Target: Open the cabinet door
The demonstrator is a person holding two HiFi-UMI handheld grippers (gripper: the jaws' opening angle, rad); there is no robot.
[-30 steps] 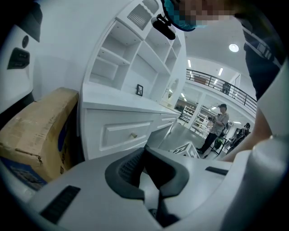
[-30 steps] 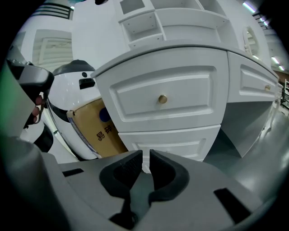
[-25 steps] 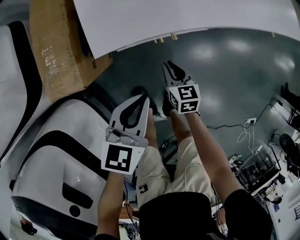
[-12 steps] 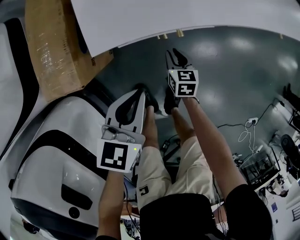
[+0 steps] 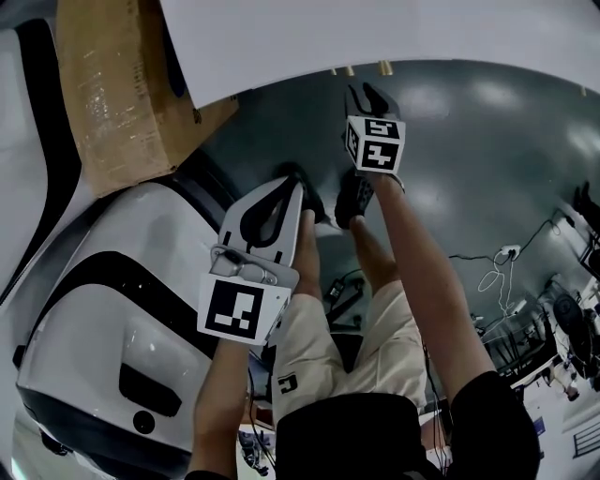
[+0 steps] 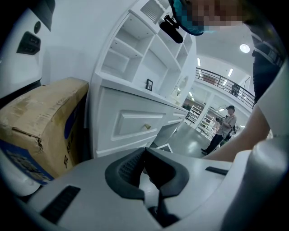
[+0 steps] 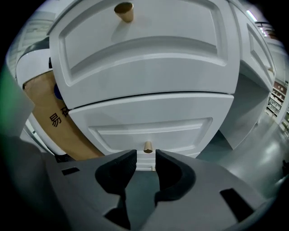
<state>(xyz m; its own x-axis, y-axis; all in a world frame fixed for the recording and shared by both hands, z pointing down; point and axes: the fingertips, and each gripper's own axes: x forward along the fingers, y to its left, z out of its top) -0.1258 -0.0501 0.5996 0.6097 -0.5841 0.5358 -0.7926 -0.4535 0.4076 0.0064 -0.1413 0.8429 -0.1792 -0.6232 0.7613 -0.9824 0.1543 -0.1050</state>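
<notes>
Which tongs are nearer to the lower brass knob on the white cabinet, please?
Right. The right tongs, jaws opening with nothing between them, sit just short of the lower knob; the left tongs hang farther back, shut.

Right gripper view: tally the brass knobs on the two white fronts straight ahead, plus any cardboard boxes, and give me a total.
Brass knobs: 2
Cardboard boxes: 1
Total: 3
</notes>
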